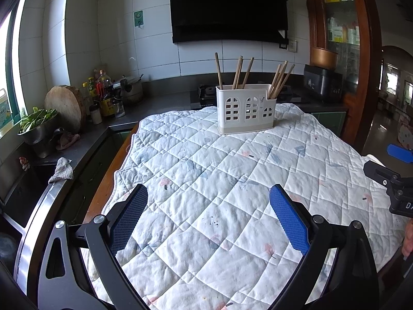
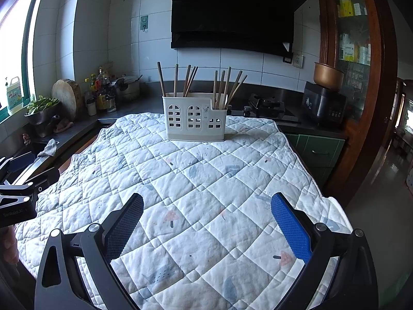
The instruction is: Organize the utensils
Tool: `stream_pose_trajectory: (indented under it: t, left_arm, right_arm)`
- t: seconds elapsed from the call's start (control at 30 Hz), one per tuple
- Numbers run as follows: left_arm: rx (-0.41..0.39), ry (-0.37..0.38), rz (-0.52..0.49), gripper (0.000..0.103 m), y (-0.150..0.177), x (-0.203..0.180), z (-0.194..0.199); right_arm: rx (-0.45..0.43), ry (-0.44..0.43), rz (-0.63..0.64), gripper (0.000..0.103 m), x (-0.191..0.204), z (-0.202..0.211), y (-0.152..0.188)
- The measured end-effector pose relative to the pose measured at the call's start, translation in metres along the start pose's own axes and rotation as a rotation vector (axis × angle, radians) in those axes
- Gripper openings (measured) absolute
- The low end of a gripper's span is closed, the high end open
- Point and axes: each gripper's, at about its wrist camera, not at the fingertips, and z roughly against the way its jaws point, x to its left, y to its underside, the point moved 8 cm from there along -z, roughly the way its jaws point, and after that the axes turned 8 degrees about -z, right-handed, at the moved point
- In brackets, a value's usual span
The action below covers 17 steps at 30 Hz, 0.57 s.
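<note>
Left hand-held gripper (image 1: 209, 217): jaws spread wide, nothing between the blue pads (image 1: 289, 222), level and pointing forward.
Right hand-held gripper (image 2: 206, 222): jaws likewise wide apart and empty, level, pointing forward.
Relation: side by side, well apart.

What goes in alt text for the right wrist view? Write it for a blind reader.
A white utensil holder full of upright wooden chopsticks stands at the far end of a quilted cloth covering a table. The right gripper is open and empty in the foreground; the left gripper shows at the left edge.
</note>
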Motion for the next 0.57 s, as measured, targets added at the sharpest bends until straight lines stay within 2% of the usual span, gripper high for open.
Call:
stream_pose_trajectory:
  t: [0.57]
  left_arm:
    - [0.011, -0.004, 0.0, 0.095, 0.0037, -0.0013, -0.0026]
  right_arm:
    - [0.015, -0.014, -0.001, 0.096, 0.003, -0.0048, 0.0052]
